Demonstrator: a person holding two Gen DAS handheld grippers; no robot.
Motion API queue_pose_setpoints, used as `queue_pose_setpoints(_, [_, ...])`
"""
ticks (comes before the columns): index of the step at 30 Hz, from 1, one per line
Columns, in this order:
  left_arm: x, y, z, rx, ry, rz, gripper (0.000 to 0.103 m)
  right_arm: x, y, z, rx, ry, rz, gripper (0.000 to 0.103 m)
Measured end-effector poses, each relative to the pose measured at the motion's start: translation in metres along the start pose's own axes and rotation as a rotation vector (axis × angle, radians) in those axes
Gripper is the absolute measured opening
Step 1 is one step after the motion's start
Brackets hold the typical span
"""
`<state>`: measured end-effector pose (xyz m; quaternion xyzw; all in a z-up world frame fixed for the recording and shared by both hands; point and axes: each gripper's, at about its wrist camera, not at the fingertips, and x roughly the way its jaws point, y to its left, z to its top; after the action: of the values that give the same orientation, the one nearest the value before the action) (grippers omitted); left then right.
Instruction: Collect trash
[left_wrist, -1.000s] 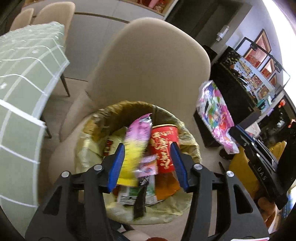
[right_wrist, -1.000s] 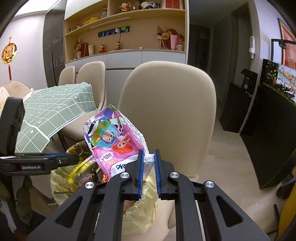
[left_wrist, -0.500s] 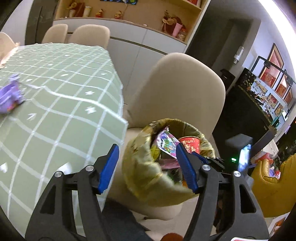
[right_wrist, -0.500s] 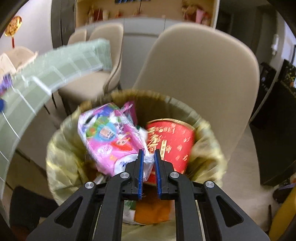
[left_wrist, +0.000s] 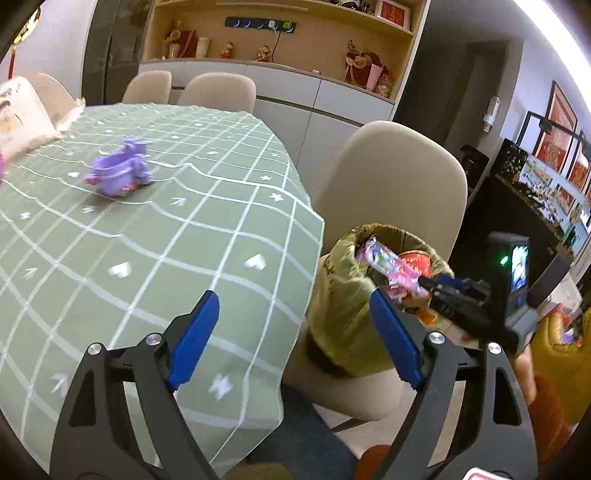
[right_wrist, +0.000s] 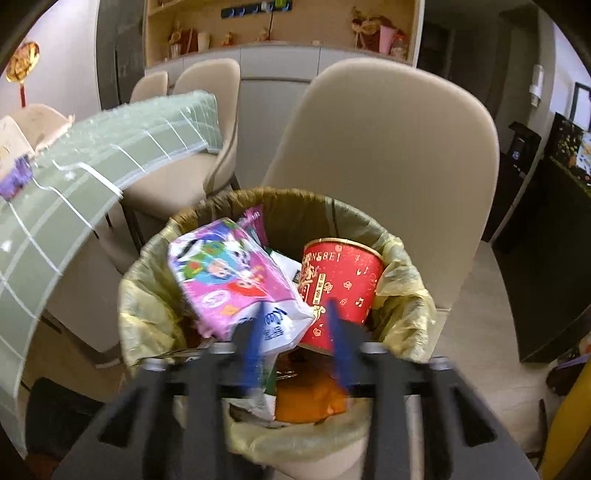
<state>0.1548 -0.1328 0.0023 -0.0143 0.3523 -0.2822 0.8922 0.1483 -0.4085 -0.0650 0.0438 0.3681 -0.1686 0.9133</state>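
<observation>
A bin with a yellow liner (right_wrist: 402, 266) (left_wrist: 340, 295) stands on a beige chair seat. Inside it are a red paper cup (right_wrist: 340, 280), an orange item and a pink cartoon packet (right_wrist: 229, 280) (left_wrist: 388, 262). My right gripper (right_wrist: 295, 306) hangs over the bin's near rim, blurred, its jaws opening. The packet's white end lies between them by the left finger, not pinched. My left gripper (left_wrist: 291, 306) is over the corner of the green checked table (left_wrist: 166, 236), jaws opening, nothing between them. A crumpled purple wrapper (left_wrist: 118, 173) (right_wrist: 14, 177) lies far back on the table.
The beige chair's back (right_wrist: 388, 155) rises behind the bin, with more beige chairs (left_wrist: 218, 92) at the table's far side. A white cabinet with shelves lines the back wall. A dark cabinet (left_wrist: 517, 206) stands at the right. My right gripper (left_wrist: 443, 291) shows in the left wrist view.
My left gripper swung left from above the bin to the table corner and its jaws widened. My right gripper lowered the pink packet into the bin, then its jaws parted.
</observation>
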Motion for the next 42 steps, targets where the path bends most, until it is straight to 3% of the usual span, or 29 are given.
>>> queue_pose_setpoints(4, [-0.036, 0.003, -0.019, 0.024, -0.040, 0.077, 0.079, -0.046, 0.003, -0.007, 0.052, -0.054, 0.087, 0.048])
queue_pose_setpoints(8, [-0.071, 0.003, -0.039, 0.038, -0.090, 0.134, 0.079, -0.108, 0.033, -0.026, 0.028, -0.121, 0.198, 0.048])
queue_pose_setpoints(15, [-0.121, 0.004, -0.075, 0.057, -0.154, 0.239, 0.079, -0.189, 0.077, -0.084, -0.041, -0.212, 0.290, 0.048])
queue_pose_setpoints(18, [-0.136, 0.000, -0.090, 0.062, -0.182, 0.284, 0.079, -0.211, 0.090, -0.101, -0.072, -0.252, 0.269, 0.048])
queue_pose_setpoints(23, [-0.155, -0.006, -0.106, 0.089, -0.229, 0.397, 0.079, -0.224, 0.111, -0.107, -0.124, -0.288, 0.278, 0.048])
queue_pose_setpoints(26, [-0.161, 0.001, -0.109, 0.057, -0.232, 0.440, 0.079, -0.227, 0.122, -0.113, -0.135, -0.286, 0.298, 0.048])
queue_pose_setpoints(42, [-0.158, 0.012, -0.114, 0.022, -0.181, 0.460, 0.079, -0.215, 0.122, -0.115, -0.112, -0.236, 0.293, 0.048])
